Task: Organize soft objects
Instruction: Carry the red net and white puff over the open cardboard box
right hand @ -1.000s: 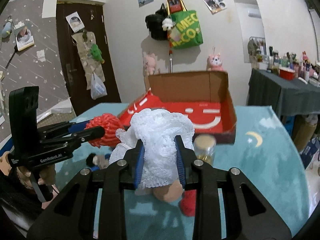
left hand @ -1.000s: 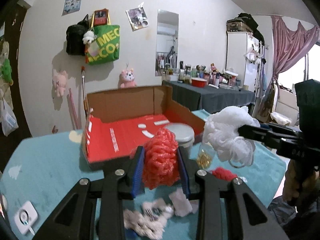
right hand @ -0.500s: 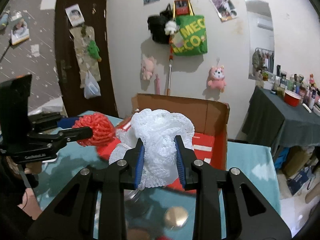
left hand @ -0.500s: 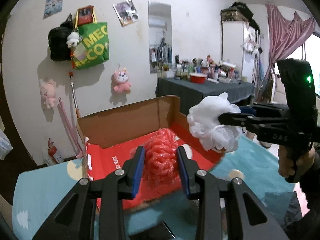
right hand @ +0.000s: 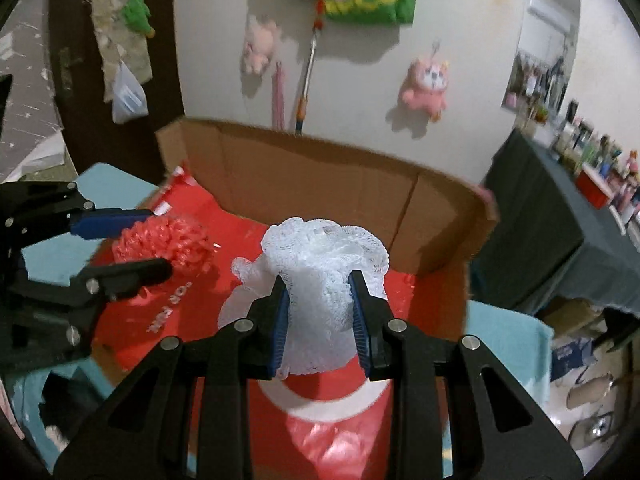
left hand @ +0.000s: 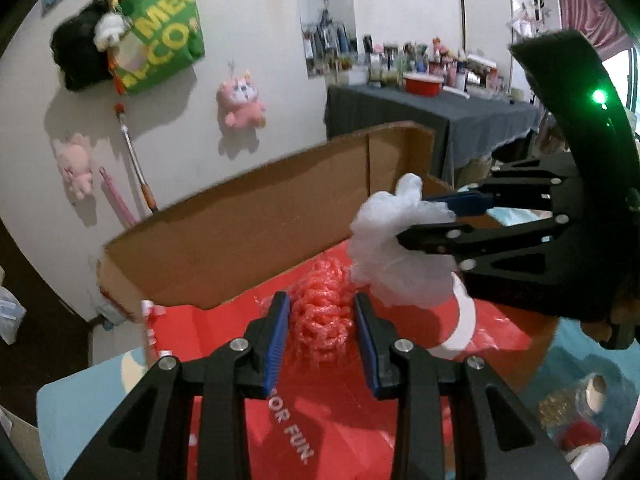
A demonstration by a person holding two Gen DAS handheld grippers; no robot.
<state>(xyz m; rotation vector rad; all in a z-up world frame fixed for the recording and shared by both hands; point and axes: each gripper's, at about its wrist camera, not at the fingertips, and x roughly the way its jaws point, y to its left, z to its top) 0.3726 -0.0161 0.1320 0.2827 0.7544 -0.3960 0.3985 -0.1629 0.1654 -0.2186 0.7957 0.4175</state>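
White mesh pouf (right hand: 326, 276) stands upright in right gripper (right hand: 320, 320).

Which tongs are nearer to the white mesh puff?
Right. The right tongs are clamped on the white mesh puff; the left tongs hold the red mesh puff beside it over the box.

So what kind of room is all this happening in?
Most likely a lived-in bedroom or small flat: pink plush toys and a green tote bag hang on the wall, and a dark-clothed table is crowded with bottles.
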